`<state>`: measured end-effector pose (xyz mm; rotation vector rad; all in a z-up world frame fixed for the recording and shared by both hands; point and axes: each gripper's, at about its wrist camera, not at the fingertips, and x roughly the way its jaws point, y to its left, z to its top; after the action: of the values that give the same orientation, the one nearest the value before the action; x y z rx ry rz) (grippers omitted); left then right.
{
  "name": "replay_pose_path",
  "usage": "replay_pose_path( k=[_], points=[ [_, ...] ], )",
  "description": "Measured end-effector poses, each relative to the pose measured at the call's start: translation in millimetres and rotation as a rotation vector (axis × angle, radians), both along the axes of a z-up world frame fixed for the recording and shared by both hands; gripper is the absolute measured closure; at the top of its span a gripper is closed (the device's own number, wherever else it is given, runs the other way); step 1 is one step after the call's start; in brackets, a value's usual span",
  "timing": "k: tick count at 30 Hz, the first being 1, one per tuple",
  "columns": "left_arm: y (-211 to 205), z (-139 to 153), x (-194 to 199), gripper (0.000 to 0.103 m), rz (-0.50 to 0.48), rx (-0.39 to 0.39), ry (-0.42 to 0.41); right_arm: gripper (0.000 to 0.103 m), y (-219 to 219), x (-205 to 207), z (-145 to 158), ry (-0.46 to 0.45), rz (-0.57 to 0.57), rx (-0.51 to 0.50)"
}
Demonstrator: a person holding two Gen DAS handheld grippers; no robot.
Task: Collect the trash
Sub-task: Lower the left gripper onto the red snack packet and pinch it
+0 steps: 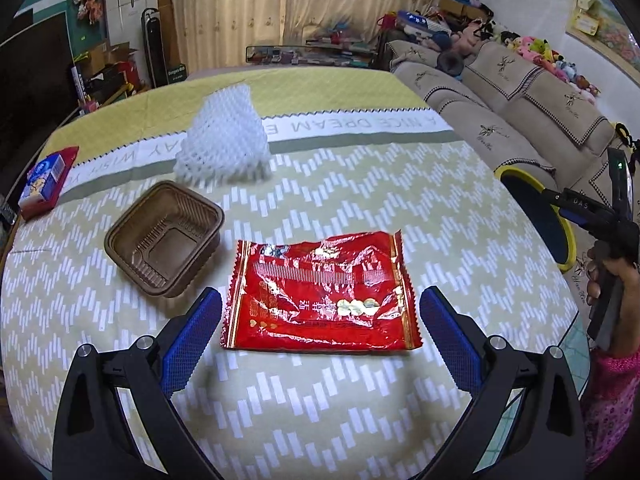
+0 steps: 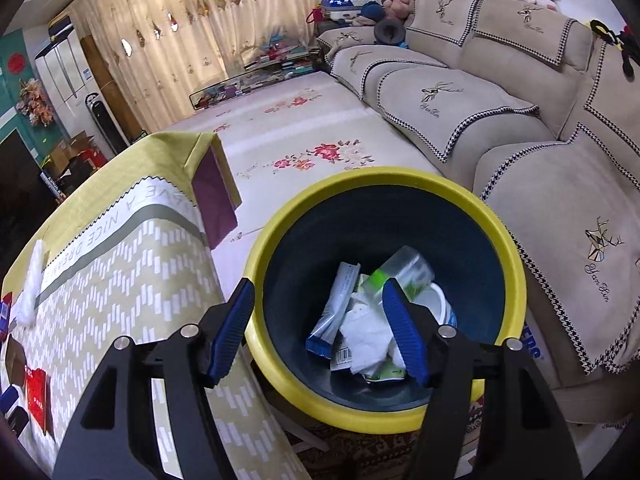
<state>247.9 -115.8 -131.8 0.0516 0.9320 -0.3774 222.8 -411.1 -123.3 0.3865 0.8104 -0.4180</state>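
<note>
A crumpled red snack wrapper lies flat on the table. My left gripper is open, its blue fingers on either side of the wrapper, just above the cloth. A brown plastic tray, a white foam net and a red and blue box lie further back. My right gripper is open and empty above the yellow-rimmed bin, which holds a bottle, wrappers and tissue. The bin also shows in the left wrist view.
The table has a yellow-green patterned cloth. A beige sofa stands right behind the bin. A floral mat covers the floor between table and sofa. The right gripper's handle and hand show at the table's right edge.
</note>
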Motion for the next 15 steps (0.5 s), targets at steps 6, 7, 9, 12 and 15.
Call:
replay_pose_path(
  k=[6,7,9,12,15],
  points=[
    [1,-14,10,0.005,-0.012,-0.027,0.075,0.040,2,2,-4,0.007,0.011,0.011],
    [1,-14,11,0.005,-0.011,-0.026,0.072,0.040,1,3,-3,0.006,0.012,0.012],
    [-3,-14,13,0.005,-0.024,-0.031,0.074,0.040,-1,2,-4,0.007,0.013,0.015],
    [-9,-14,17,0.005,-0.041,-0.048,0.088,0.040,-3,3,-5,0.008,0.016,0.025],
    [-20,-14,20,0.005,-0.061,-0.030,0.097,0.040,-4,4,-6,0.009,0.016,0.027]
  ],
)
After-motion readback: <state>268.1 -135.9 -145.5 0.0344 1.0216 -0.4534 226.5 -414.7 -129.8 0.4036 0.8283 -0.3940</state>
